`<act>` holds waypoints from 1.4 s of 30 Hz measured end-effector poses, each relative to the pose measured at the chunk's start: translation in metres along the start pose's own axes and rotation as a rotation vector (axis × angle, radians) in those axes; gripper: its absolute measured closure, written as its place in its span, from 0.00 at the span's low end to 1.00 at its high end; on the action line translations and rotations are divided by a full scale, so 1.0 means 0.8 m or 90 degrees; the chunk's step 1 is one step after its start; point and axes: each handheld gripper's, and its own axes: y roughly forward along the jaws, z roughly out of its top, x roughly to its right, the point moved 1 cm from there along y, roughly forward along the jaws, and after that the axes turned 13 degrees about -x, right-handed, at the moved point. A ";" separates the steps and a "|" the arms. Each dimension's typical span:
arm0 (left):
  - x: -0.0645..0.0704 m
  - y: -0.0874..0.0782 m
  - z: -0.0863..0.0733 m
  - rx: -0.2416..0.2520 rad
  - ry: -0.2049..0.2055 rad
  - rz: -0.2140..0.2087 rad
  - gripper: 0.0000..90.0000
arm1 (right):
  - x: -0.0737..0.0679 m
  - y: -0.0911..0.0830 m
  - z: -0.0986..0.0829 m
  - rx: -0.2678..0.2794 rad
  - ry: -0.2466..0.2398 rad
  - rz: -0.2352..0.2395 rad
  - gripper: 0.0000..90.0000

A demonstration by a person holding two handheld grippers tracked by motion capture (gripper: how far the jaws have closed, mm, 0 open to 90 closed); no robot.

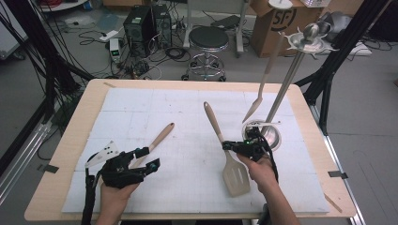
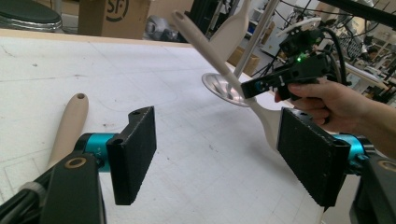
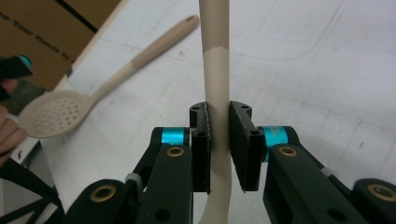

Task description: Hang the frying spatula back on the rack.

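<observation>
Your right gripper [image 1: 236, 146] is clamped on the neck of the slotted spatula [image 1: 233, 173], both jaws pressed flat against it in the right gripper view. The spatula sits at the middle right of the white mat [image 1: 141, 108] on the bench [image 1: 70, 136]; its long axis runs nearly straight away from you, blade toward your edge and the handle tip pointing to the far side, leaning slightly left. In the left gripper view the handle rises off the mat at a slant.

Just beyond your right gripper stands the utensil rack [image 1: 291, 70] on its round metal base [image 1: 272, 133], its pole leaning up and right, with a pale utensil [image 1: 263, 84] hanging beside it (close company for the spatula's handle).

Your left gripper [image 1: 146, 158] is spread wide with nothing between the jaws. It hovers over the perforated spoon [image 3: 107, 79], which lies on the mat at the left, its handle end [image 1: 162, 133] angled away and to the right. The spoon and the spatula lie well apart, with bare mat between them.
</observation>
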 end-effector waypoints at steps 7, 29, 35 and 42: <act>0.001 0.001 0.000 0.000 0.000 0.000 0.32 | -0.006 -0.028 -0.007 0.070 -0.012 0.021 0.89; 0.002 0.004 0.000 -0.006 0.002 0.001 0.33 | -0.015 -0.128 -0.030 0.307 -0.037 0.018 0.89; 0.003 0.003 0.000 -0.002 0.000 0.002 0.33 | -0.023 -0.146 -0.031 0.350 -0.045 0.007 0.89; 0.003 0.003 0.000 -0.001 0.000 0.001 0.33 | -0.034 -0.160 -0.028 0.395 -0.052 -0.006 0.89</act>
